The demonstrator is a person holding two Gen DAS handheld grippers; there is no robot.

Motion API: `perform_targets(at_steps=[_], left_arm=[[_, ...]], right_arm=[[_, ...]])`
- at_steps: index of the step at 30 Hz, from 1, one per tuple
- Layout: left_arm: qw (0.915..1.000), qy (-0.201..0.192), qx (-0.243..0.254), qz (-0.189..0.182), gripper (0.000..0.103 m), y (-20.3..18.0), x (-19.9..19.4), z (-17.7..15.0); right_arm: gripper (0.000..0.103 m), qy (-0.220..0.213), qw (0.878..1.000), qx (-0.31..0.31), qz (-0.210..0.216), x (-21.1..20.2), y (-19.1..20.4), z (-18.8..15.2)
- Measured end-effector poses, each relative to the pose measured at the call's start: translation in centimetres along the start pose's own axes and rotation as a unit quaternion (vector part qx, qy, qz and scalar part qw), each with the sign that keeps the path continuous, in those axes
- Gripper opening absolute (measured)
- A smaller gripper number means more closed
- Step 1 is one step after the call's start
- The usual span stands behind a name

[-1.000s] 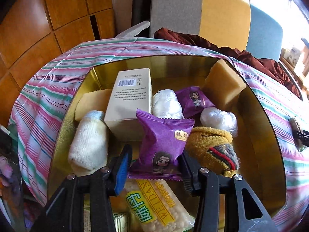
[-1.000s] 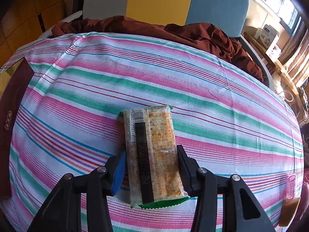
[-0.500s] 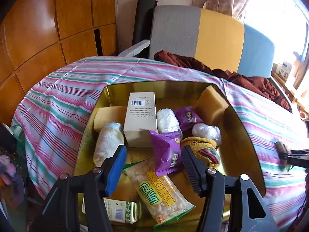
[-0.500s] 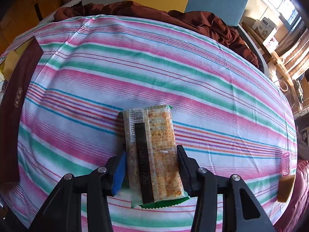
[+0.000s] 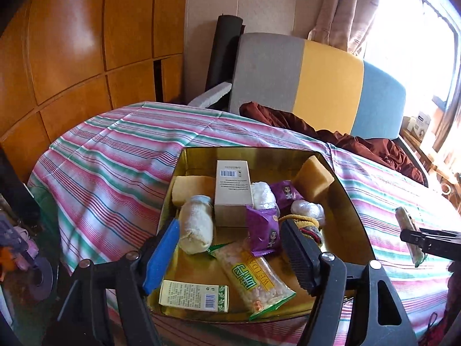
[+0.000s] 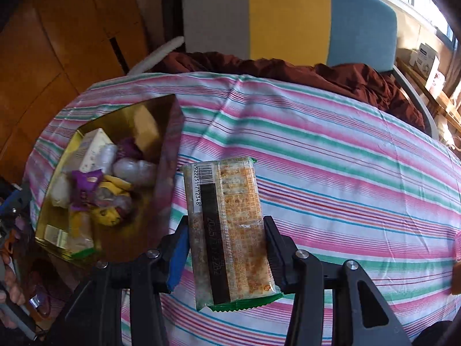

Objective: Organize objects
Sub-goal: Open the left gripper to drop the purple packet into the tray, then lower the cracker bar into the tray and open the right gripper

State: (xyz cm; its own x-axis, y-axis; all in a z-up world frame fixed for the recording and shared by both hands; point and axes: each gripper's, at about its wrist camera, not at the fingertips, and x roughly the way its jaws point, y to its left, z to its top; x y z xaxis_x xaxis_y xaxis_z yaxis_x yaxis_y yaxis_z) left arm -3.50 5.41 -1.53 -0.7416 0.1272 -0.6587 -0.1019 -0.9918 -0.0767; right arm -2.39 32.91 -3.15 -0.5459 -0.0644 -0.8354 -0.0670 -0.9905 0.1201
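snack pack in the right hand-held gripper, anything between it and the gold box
Nothing visible: only bare striped cloth lies between the snack pack and the gold box, whose top is open, though already crowded.

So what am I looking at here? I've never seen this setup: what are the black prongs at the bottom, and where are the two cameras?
There is no robot. A person holds handheld tongs in each hand, each with a camera looking along its two fingers. In the left view the left tongs stand open with nothing gripped, their jaws having just been opening, above a gold tray holding snack packets, socks, sponges and a white box. In the right view the right tongs are shut on a cracker packet, lifted over the striped tablecloth, with the tray off to the left. A chair with a dark red cloth stands behind the table.
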Motion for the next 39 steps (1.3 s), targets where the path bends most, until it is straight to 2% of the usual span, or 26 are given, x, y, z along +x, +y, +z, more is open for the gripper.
perform_targets(at_steps=[5,8,17,26,33,36,39], left_arm=[[0.9999,-0.006,-0.010,0.006,0.084,0.9,-0.7,0.0],[0.9998,-0.008,-0.013,0.010,0.089,1.3,-0.9,-0.1],[0.9994,0.002,-0.026,0.024,0.093,2.7,-0.4,-0.3],[0.9992,0.000,-0.031,0.027,0.099,2.9,-0.4,-0.7],[0.9992,-0.002,-0.026,0.031,0.103,2.6,-0.7,-0.6],[0.9992,-0.004,-0.020,0.035,0.103,2.2,-1.2,-0.6],[0.9989,-0.007,-0.013,0.044,0.103,1.8,-1.7,-0.6]], right_arm=[[0.049,-0.012,0.999,-0.032,0.032,0.5,4.9,0.5],[0.049,-0.005,0.999,-0.044,0.029,1.4,6.8,0.4],[0.049,0.028,0.999,-0.041,0.023,4.2,8.6,0.2],[0.050,0.023,0.998,-0.051,0.027,4.7,9.9,-0.6],[0.050,-0.034,0.998,-0.048,-0.015,2.2,9.8,-1.4],[0.057,-0.066,0.997,-0.036,-0.032,0.9,9.5,-1.6],[0.060,-0.093,0.994,-0.030,-0.048,-0.4,9.2,-1.7]])
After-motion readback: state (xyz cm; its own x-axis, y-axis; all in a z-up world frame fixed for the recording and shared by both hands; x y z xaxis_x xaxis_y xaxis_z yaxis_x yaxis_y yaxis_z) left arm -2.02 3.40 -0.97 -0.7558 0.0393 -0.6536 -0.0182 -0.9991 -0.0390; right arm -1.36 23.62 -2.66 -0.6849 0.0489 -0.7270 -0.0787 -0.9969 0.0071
